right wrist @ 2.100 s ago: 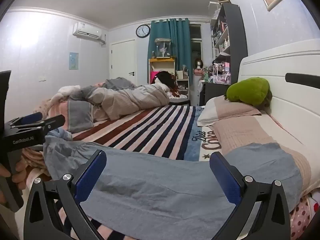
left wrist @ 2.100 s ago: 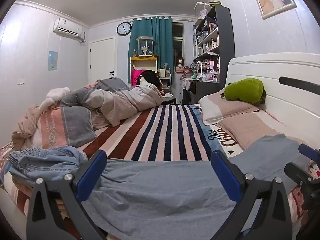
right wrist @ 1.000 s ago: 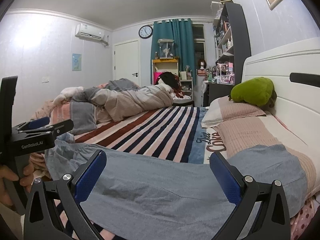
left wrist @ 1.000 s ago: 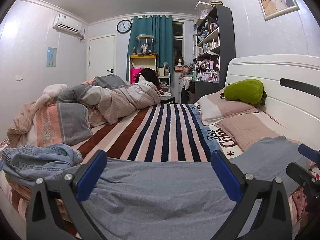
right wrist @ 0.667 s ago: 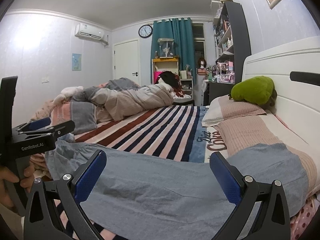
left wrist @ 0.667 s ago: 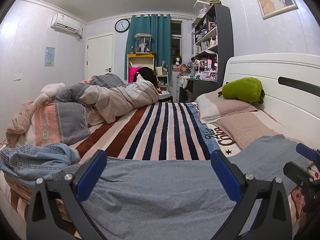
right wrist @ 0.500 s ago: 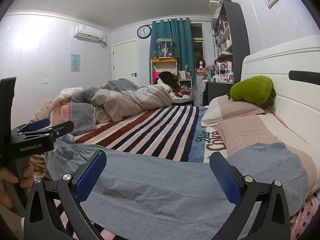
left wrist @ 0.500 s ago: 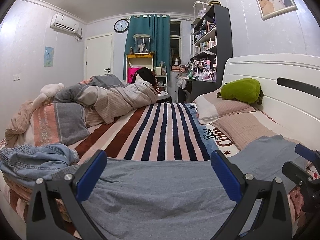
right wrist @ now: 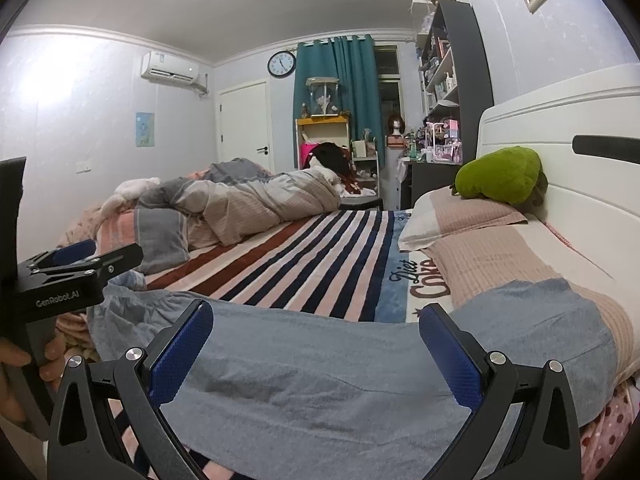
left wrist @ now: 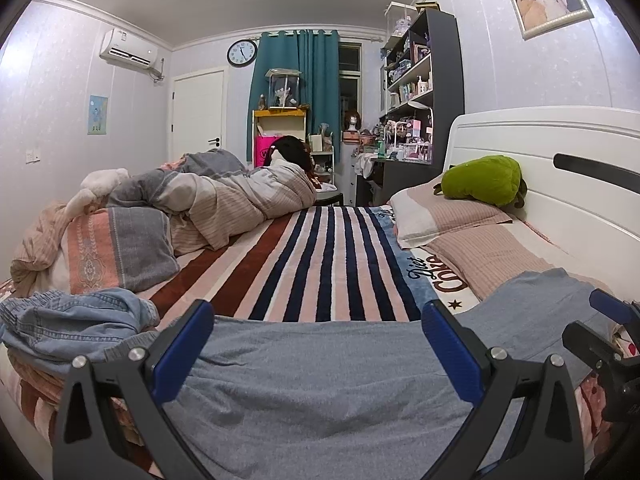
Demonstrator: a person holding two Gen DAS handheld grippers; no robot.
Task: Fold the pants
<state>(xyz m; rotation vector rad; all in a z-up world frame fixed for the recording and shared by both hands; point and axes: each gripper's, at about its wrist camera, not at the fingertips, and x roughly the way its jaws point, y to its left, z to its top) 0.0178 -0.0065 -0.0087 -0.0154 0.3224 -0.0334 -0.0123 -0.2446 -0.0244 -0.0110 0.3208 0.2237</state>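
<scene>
Little has changed over the last 2 seconds, and that tells me something. My left gripper (left wrist: pixel 316 354) has drifted slightly: the denim heap (left wrist: pixel 76 320) sits a bit lower and further left of my left finger than it did, and the striped blanket (left wrist: pixel 320 256) shows more beyond the fingertips. My right gripper (right wrist: pixel 316 354) has barely shifted. Both sets of fingers were spread wide then and are spread wide now, gripping nothing.

The pants (left wrist: pixel 320 392) lie flat across the near edge of the bed, running sideways under and between the fingers of both grippers. In the right view the cloth (right wrist: pixel 340 368) spans from past my left finger, where it bunches up, to well beyond my right finger, where one end drapes over the pillow (right wrist: pixel 500 260). The left gripper's body shows at that view's left edge.

I read this as hovering and lining up, not folding: no crease has been made and no edge is lifted. The task is at its start. Next I would judge that each gripper needs to drop onto an edge and close before any fold can begin.
</scene>
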